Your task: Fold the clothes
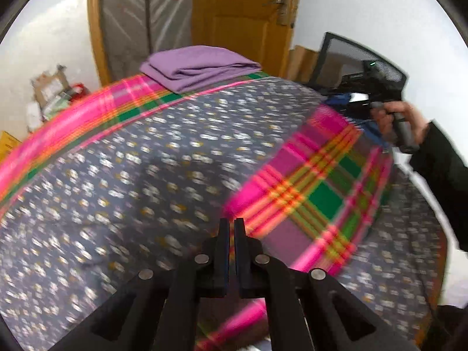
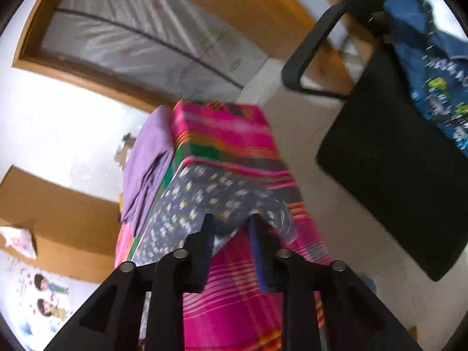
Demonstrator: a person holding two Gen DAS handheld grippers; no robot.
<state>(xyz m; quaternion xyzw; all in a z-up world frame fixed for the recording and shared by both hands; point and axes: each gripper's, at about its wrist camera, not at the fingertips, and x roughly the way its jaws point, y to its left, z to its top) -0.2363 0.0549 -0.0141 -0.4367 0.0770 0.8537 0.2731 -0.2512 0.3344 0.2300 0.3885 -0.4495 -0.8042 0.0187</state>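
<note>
Black fingers of the left gripper (image 1: pixel 231 222) fill the bottom of the left wrist view, pressed almost together with only a sliver between them; whether any cloth is caught in that sliver cannot be told, since blur smears the fabric there. Ahead of them a grey flower-print garment (image 1: pixel 140 158) spreads over most of the frame, lying on a pink and green plaid cover (image 1: pixel 304 187) that shows at the upper left edge and again at centre right. At upper centre a purple cloth (image 1: pixel 199 65) sits already folded into a neat stack, near a wooden door (image 1: pixel 242 14). At the right edge a hand (image 1: pixel 400 120) in a dark sleeve grips the handle of the other tool.

In the right wrist view the folded purple cloth lies at centre left, and the grey garment's corner reaches the bottom centre, where the right gripper (image 2: pixel 232 222) stands spread about halfway with that corner between its fingers; the pads do not seem to press it. A black chair (image 2: pixel 389 158) carrying a blue printed garment (image 2: pixel 433 67) fills the upper right.

By my reading, one piece is finished, the grey one is flat and unfolded, and the blue one waits.
</note>
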